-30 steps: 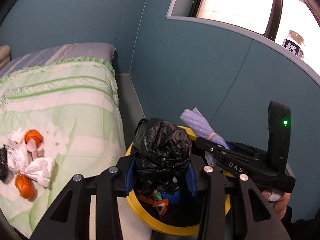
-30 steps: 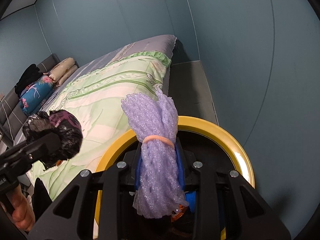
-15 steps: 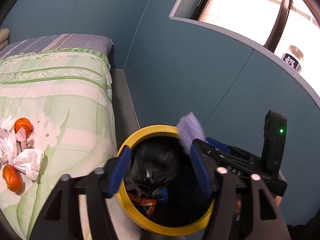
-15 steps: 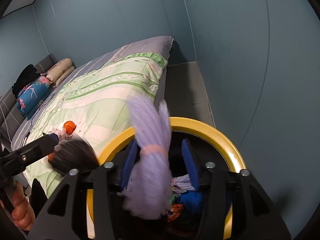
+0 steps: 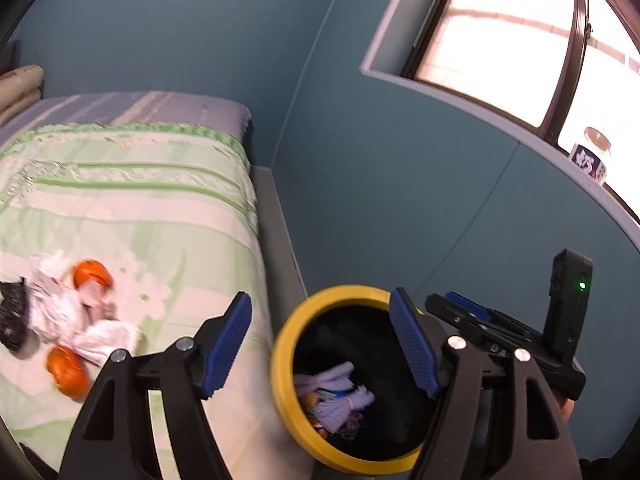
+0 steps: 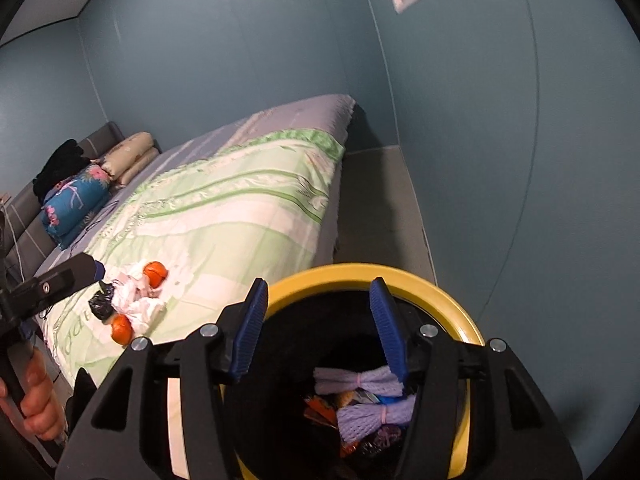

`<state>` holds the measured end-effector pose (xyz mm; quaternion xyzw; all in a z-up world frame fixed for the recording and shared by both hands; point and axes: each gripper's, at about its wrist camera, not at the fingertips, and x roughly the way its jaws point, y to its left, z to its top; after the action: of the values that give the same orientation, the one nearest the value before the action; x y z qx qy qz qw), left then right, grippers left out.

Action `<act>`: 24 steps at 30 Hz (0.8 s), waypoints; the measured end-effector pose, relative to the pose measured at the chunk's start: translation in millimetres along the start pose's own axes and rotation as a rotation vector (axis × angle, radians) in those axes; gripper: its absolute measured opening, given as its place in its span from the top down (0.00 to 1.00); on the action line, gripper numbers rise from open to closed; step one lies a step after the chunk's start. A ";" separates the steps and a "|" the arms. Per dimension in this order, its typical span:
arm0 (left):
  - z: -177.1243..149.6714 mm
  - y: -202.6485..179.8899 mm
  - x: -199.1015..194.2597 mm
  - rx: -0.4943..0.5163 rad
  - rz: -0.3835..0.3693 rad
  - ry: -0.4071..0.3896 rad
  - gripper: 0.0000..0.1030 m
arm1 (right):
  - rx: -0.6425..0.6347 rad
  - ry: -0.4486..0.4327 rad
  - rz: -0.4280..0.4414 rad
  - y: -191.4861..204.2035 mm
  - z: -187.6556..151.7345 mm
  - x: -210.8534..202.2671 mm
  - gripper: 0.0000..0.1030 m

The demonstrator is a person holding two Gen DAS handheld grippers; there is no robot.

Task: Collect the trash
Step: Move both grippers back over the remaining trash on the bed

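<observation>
The bin point(image 6: 400, 276) floor is hidden under purple netting point(image 6: 360, 382) and wrappers too small to be told; the bed litter point(image 5: 60, 316) is blurred.

Both wrist cameras look steeply down, close above the yellow-rimmed trash bin point(image 5: 282, 364) point(image 6: 460, 304). The left wrist view sits over the bin's bed side, facing the window wall. The right wrist view sits nearer the wall, facing up the bed point(image 6: 224, 216) point(image 5: 132, 192). Both share the bin's inside and the bed's trash pile.
</observation>
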<state>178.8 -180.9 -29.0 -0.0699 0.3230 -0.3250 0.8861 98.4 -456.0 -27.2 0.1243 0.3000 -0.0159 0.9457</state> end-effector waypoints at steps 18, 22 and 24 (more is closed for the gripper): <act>25.9 76.4 -103.1 -0.053 0.242 -0.213 0.16 | -0.174 -0.098 0.170 124.7 30.9 1.7 0.27; 26.9 104.9 -127.8 -0.080 0.307 -0.247 0.15 | -0.212 -0.097 0.206 151.8 32.6 5.5 0.26; 25.4 116.4 -137.5 -0.095 0.334 -0.255 0.14 | -0.233 -0.091 0.223 165.6 32.7 9.6 0.26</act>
<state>176.6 -7.0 24.4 -0.0977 0.2305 -0.1464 0.9570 142.0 -303.2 30.5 0.0453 0.2412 0.1186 0.9621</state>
